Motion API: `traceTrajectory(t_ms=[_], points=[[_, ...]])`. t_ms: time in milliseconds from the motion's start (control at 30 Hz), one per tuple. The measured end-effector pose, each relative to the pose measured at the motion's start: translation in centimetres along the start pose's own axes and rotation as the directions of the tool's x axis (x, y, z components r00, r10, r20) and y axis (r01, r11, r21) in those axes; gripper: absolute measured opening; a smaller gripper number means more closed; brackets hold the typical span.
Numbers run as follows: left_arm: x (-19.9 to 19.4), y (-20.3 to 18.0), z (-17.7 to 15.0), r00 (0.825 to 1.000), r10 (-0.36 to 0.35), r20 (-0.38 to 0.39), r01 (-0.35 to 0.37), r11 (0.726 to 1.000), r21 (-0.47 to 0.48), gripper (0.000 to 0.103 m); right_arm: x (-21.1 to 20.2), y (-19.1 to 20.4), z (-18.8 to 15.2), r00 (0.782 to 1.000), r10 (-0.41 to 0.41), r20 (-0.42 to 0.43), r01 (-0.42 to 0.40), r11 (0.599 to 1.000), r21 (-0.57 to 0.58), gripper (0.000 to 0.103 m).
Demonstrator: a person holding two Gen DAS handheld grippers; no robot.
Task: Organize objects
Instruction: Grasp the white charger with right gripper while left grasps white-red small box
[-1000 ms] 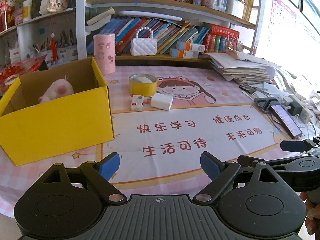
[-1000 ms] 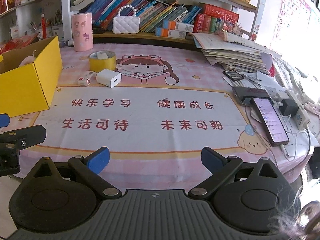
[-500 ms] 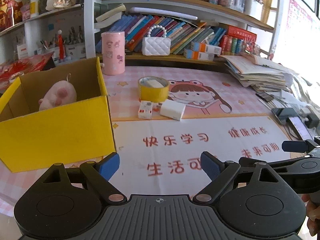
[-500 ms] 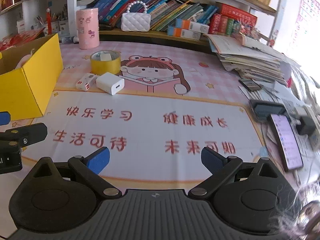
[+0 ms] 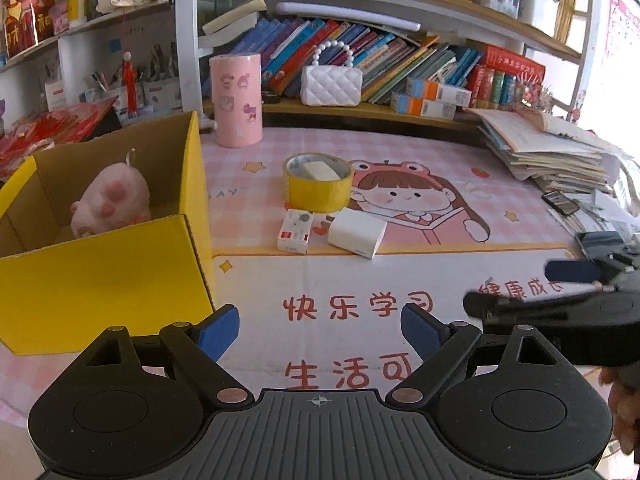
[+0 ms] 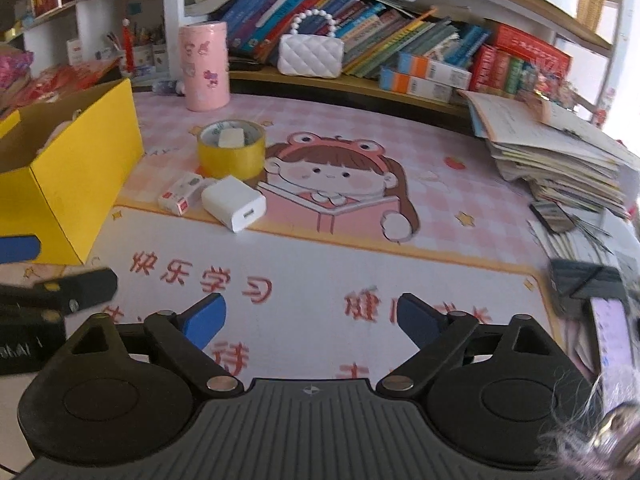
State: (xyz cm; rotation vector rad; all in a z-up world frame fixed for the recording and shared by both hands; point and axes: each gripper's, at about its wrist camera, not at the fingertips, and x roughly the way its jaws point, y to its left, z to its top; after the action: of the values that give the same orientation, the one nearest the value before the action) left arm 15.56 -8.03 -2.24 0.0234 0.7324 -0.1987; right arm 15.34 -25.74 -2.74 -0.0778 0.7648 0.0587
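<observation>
A yellow cardboard box [image 5: 120, 264] [image 6: 72, 184] stands at the left with a pink plush paw [image 5: 110, 204] inside. Ahead on the printed mat lie a yellow tape roll [image 5: 318, 182] [image 6: 231, 152], a small red-and-white box [image 5: 295, 231] [image 6: 181, 194] and a white charger block [image 5: 357, 232] [image 6: 234, 203]. My left gripper [image 5: 320, 330] hangs open over the mat, short of these items, with nothing between its fingers. My right gripper [image 6: 310, 318] is also over the mat; its jaws are closing with nothing between them.
A pink canister [image 5: 236, 100], a white quilted purse [image 5: 331, 85] and shelves of books line the back. A pile of papers [image 6: 560, 156] and phones [image 6: 612, 328] crowd the right edge. The right gripper's fingers [image 5: 572, 272] show at the left view's right side.
Both grippers have moved forward toward the tape roll and small boxes, which now look larger and nearer. The right gripper's fingers stand slightly closer together than before.
</observation>
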Motion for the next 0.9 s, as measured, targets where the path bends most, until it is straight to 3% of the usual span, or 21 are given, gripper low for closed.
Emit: traceTrajectory(t_ms=[300, 500, 667, 900], points=[[1.9, -1.0, 0.5, 0.998, 0.041, -0.042, -0.041, 0.999, 0.004, 0.090, 3.7, -1.1, 2.8, 0.993, 0.115, 0.028, -0.113, 0.991, -0.073, 0.083], [3.2, -1.7, 1.2, 0.995, 0.077, -0.059, -0.075, 0.997, 0.035, 0.090, 7.1, -0.9, 5.8, 0.964, 0.264, 0.032, -0.255, 0.953, -0.165, 0.072], [4.1, -2.1, 1.5, 0.992, 0.099, -0.074, -0.096, 0.994, 0.044, 0.090, 10.6, 0.4, 7.6, 0.933, 0.358, -0.026, -0.353, 0.900, -0.258, 0.065], [4.9, -2.5, 1.8, 0.988, 0.122, -0.095, -0.118, 0.992, 0.055, 0.090, 14.4, 2.1, 8.1, 0.917, 0.383, -0.111, -0.398, 0.863, -0.313, 0.060]])
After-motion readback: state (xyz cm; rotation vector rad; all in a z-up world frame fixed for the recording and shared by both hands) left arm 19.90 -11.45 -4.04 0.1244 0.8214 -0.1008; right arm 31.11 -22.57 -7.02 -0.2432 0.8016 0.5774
